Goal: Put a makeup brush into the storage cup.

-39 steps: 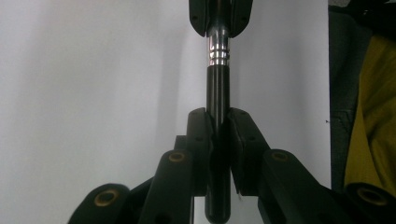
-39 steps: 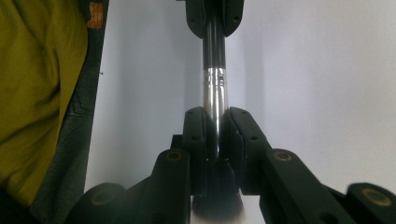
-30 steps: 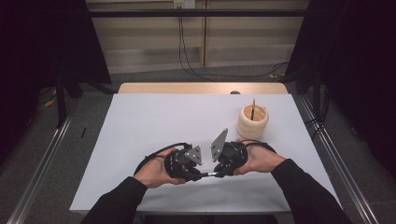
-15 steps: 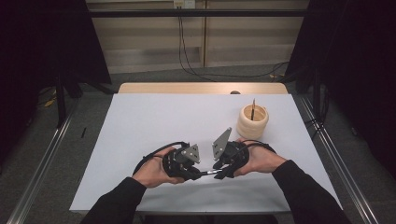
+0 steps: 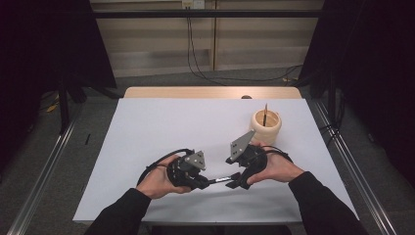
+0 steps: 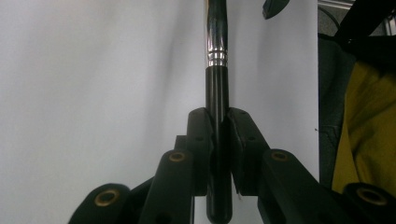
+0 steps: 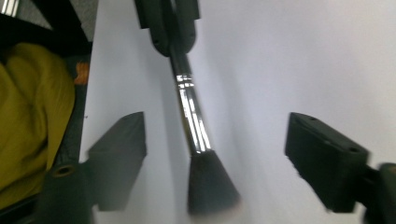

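A make-up brush (image 6: pixel 217 70) with a black handle, a silver ferrule and dark bristles (image 7: pixel 211 186) hangs level above the white table (image 5: pixel 195 122). My left gripper (image 6: pixel 218 116) is shut on the handle's end. In the high view the left gripper (image 5: pixel 203 182) faces my right gripper (image 5: pixel 237 178) with the brush (image 5: pixel 221 180) bridging them. My right gripper (image 7: pixel 217 135) has just been opening; its jaws stand wide on either side of the bristle end, and neither pad touches it.
A pale wooden cup (image 5: pixel 265 128) with a thin stick (image 5: pixel 265 113) upright in it stands on the table behind the right hand. Metal rails (image 5: pixel 352 161) run along both sides of the table. Yellow cloth (image 7: pixel 28 121) lies near the front edge.
The right gripper's jaws have spread apart off the brush's bristle end. Both hands stay in about the same place, and the left gripper keeps its hold.
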The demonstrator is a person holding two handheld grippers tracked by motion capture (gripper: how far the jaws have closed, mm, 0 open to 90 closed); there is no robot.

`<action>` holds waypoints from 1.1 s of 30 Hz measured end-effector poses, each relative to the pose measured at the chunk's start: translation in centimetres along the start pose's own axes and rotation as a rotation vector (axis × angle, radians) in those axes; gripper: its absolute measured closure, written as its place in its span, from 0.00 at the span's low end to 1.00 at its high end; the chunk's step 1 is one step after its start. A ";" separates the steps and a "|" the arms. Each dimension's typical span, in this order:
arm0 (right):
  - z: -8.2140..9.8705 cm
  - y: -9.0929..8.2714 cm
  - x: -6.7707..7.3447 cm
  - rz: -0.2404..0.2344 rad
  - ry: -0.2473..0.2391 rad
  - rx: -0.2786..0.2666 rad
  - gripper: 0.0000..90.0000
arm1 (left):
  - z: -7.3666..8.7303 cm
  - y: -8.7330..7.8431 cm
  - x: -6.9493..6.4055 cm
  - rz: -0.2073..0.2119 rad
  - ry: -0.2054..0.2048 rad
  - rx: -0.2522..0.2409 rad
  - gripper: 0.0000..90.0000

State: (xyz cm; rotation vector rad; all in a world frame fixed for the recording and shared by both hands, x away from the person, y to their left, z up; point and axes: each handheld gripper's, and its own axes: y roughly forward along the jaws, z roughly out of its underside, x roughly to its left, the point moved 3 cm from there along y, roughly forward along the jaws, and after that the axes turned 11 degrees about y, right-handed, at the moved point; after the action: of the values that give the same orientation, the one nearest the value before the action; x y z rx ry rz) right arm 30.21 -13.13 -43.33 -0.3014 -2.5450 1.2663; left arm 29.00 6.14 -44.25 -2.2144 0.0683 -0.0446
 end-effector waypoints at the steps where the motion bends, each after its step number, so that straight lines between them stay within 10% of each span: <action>1: 0.1 0.0 0.0 0.001 0.006 -0.002 0.17 | 0.1 0.0 0.0 0.004 0.000 -0.005 0.89; 15: 0.7 -0.7 -0.1 0.008 0.064 -0.084 0.05 | 0.9 -0.3 -0.4 -0.005 -0.019 -0.038 0.89; 33: 2.7 -2.8 -0.3 0.044 0.161 -0.371 0.04 | 2.0 -1.2 -0.7 -0.068 -0.080 -0.144 0.89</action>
State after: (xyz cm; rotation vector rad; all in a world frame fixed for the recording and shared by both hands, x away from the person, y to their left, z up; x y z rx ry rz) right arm 29.43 -16.89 -42.63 -0.5157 -2.6296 0.7404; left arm 28.47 8.49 -44.50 -2.3597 -0.0488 0.0115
